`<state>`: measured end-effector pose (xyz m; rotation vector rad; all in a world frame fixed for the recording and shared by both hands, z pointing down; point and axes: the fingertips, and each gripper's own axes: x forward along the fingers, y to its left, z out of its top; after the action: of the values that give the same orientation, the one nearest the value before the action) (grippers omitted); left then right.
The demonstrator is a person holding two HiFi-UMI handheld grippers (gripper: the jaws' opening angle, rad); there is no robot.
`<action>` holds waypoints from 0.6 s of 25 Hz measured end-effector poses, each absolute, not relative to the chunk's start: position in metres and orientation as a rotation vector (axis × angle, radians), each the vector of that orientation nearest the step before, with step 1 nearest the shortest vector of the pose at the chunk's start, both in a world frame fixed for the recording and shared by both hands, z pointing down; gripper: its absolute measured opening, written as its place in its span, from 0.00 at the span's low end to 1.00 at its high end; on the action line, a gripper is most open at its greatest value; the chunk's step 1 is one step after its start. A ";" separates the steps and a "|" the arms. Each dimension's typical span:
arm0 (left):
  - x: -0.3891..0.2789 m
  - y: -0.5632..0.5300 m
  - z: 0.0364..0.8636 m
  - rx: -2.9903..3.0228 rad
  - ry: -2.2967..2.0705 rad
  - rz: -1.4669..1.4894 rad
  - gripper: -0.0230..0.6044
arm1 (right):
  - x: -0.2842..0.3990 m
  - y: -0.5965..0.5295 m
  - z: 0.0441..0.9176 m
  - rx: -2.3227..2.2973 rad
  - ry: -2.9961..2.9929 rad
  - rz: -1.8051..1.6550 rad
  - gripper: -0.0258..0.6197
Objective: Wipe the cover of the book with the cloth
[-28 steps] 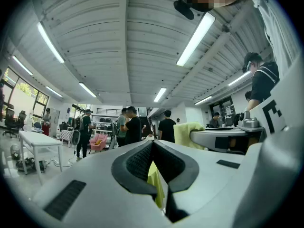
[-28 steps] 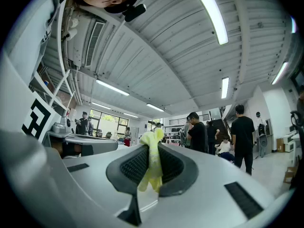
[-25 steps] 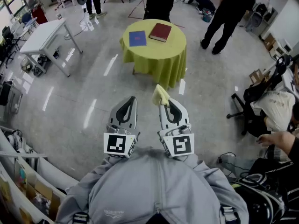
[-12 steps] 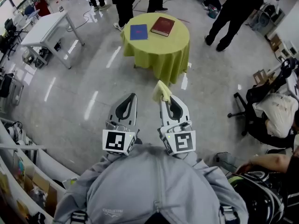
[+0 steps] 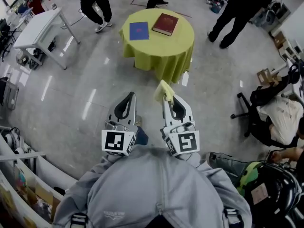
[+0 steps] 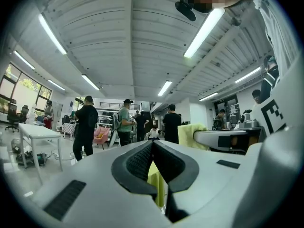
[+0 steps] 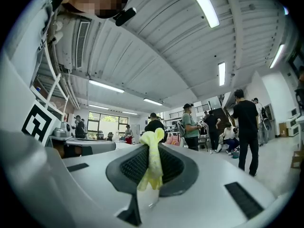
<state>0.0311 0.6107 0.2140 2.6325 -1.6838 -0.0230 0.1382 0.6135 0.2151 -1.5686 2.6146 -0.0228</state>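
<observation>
stage: approach only, wiping not yet begun; both grippers well short of round table (image 5: pixel 159 51); nothing touching either book
round table: yellow-green drape hanging near to floor; straight ahead of both grippers; bystanders standing round its far side
left gripper (image 5: pixel 129 96): jaws pressed together, nothing between them; aimed at round table
right gripper (image 5: pixel 168 98): just beside left gripper, same near side of round table; jaws pinching the cloth
red book (image 5: pixel 165 24): flat on round table, right of its centre; closed, cover up; likely the target
blue book (image 5: pixel 139 31): flat on round table, left of its centre; near red book, not touching; thinner; cannot tell for sure which is meant
cloth (image 5: pixel 163 91): yellow, bunched; poking past jaw tips toward round table
doing it well: close in on round table first; lay cloth on cover, not bare jaw tips; light pressure, long strokes edge to edge; pin a corner with left gripper, book likely to slide on drape; keep pinch firm, little cloth held
</observation>
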 end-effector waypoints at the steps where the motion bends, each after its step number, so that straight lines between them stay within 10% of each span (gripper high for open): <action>1: 0.027 0.595 0.214 2.639 -1.674 -0.026 0.06 | 0.133 0.599 0.215 -1.575 2.614 -0.020 0.13; 15: -0.025 0.404 0.200 2.784 -1.510 -0.057 0.06 | 0.073 0.424 0.201 -1.740 2.533 0.048 0.13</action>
<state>-0.0246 0.4040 0.2002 2.7836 -1.5105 -0.0573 0.0729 0.4237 0.2008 -1.7400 2.5334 0.0481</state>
